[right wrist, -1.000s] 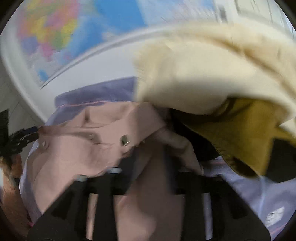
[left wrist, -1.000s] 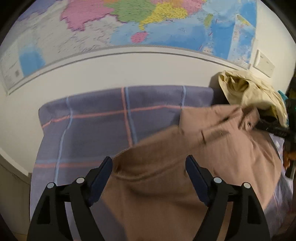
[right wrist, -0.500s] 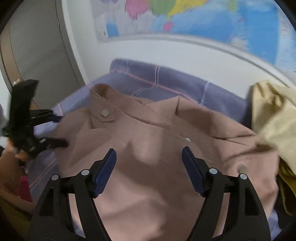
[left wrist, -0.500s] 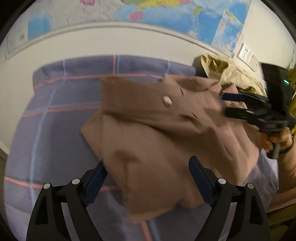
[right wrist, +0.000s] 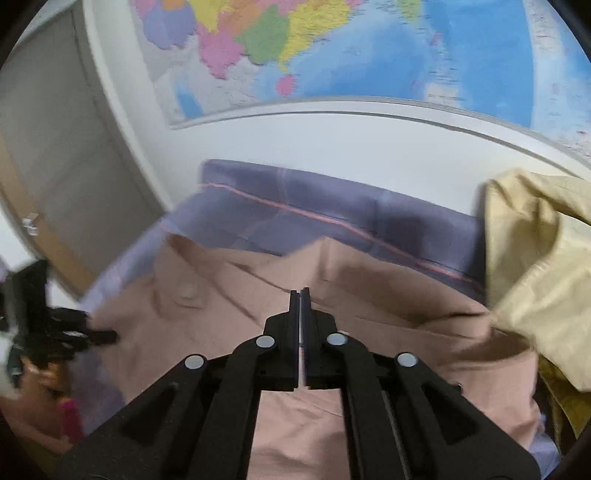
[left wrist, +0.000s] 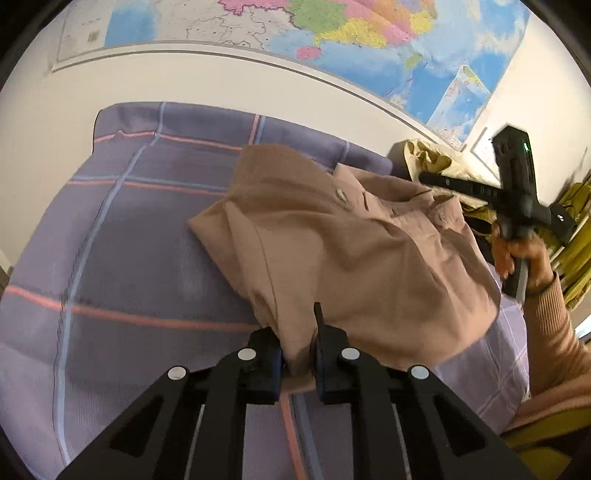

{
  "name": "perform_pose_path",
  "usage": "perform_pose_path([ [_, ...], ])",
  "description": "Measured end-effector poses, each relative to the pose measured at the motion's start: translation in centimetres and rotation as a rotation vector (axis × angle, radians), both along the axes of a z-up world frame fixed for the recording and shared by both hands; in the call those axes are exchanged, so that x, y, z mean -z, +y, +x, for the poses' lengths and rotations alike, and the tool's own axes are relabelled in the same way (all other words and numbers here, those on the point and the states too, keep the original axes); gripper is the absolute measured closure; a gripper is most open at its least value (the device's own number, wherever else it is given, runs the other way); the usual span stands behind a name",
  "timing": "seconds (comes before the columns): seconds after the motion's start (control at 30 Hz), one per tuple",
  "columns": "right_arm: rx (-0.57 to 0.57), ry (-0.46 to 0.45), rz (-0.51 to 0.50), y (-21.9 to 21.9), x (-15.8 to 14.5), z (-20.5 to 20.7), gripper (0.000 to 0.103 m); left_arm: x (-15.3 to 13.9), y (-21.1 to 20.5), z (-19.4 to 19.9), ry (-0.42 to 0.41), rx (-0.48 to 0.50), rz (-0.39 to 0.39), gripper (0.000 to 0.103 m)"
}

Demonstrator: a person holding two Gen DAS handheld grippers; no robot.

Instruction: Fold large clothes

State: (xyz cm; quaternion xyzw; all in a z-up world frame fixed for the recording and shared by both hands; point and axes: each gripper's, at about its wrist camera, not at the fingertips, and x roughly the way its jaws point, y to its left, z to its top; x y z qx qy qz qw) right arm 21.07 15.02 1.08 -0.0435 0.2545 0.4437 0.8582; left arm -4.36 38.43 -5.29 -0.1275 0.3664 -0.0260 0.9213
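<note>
- A tan shirt (left wrist: 354, 258) is spread in loose folds on a purple plaid sheet (left wrist: 129, 258), toward the sheet's right side in the left wrist view.
- The near hem of the shirt is pinched by the left gripper (left wrist: 297, 339); its jaws are clamped on a bunch of the fabric.
- A pale button (left wrist: 340, 194) is seen on the shirt's upper part, near the collar (left wrist: 436, 206).
- The right gripper (right wrist: 300, 299) is held over the shirt (right wrist: 369, 295), just below the collar; its jaws are pressed together, and whether any cloth is caught between them cannot be told.
- In the left wrist view the right gripper (left wrist: 428, 178) is seen at the shirt's far right edge, held by a hand (left wrist: 517, 251) in a tan sleeve.
- A cream garment (right wrist: 539, 273) is heaped at the right of the shirt, touching its edge.
- A coloured map (left wrist: 332, 33) is hung on the white wall (left wrist: 184, 81) behind the sheet.
- The right wrist view is blurred at its left edge, where the left gripper (right wrist: 107, 336) is faintly made out beside the shirt.
</note>
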Motion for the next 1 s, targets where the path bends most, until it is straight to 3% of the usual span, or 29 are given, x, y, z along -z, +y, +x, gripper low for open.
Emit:
perform_pose_path([
  [0.03, -0.027, -0.011, -0.015, 0.8, -0.2, -0.3, 0.088, 0.3, 0.0, -0.1, 0.003, -0.005, 0.007, 0.090],
  [0.1, -0.111, -0.029, -0.048, 3.2, -0.2, -1.3, 0.040, 0.8, -0.1, -0.3, 0.001, -0.010, -0.002, 0.089],
  [0.13, -0.144, -0.037, -0.068, 4.5, 0.0, -1.7, 0.032, 0.9, 0.0, -0.3, -0.001, -0.011, -0.005, 0.088],
  [0.33, -0.249, -0.061, -0.244, 14.6, 1.7, -1.6, 0.029, 1.4, 0.5, -0.9, 0.003, -0.033, -0.025, 0.078],
  [0.37, -0.258, -0.043, -0.256, 15.3, 2.1, -1.3, 0.035, 1.4, 0.6, -1.0, 0.006, -0.036, -0.025, 0.077],
  [0.4, -0.286, -0.017, -0.273, 16.4, 2.5, -0.9, 0.058, 1.5, 0.6, -1.0, 0.009, -0.038, -0.028, 0.077],
  [0.47, -0.309, -0.013, -0.310, 18.0, 3.2, -0.8, 0.085, 1.7, 0.8, -1.2, 0.011, -0.044, -0.031, 0.074],
  [0.57, -0.283, -0.067, -0.283, 17.8, 1.8, -1.5, 0.089, 1.6, 0.7, -1.2, 0.010, -0.054, -0.016, 0.069],
  [0.63, -0.235, -0.128, -0.249, 17.2, 0.4, -1.5, 0.090, 1.2, 0.5, -1.2, 0.007, -0.054, 0.013, 0.067],
  [0.7, -0.175, -0.206, -0.240, 16.8, -0.7, -1.7, 0.088, 0.5, 0.2, -0.9, -0.003, -0.057, 0.053, 0.057],
  [0.73, -0.143, -0.243, -0.268, 17.3, -0.4, -1.5, 0.086, 0.2, 0.1, -0.7, -0.006, -0.060, 0.068, 0.046],
  [0.77, -0.136, -0.238, -0.296, 17.6, -0.1, -1.1, 0.083, -0.4, 0.0, -0.4, -0.012, -0.066, 0.085, 0.034],
  [0.83, -0.105, -0.192, -0.364, 18.0, 1.4, 0.2, 0.068, -1.5, 0.0, 0.3, -0.033, -0.067, 0.089, 0.029],
  [0.9, -0.075, -0.188, -0.324, 16.5, 1.2, 0.4, 0.042, -2.6, -0.2, 1.4, -0.034, -0.065, 0.105, 0.019],
  [1.0, -0.046, -0.195, -0.189, 11.0, -0.7, -0.2, 0.039, -3.2, -1.0, 2.9, -0.027, -0.052, 0.152, 0.014],
])
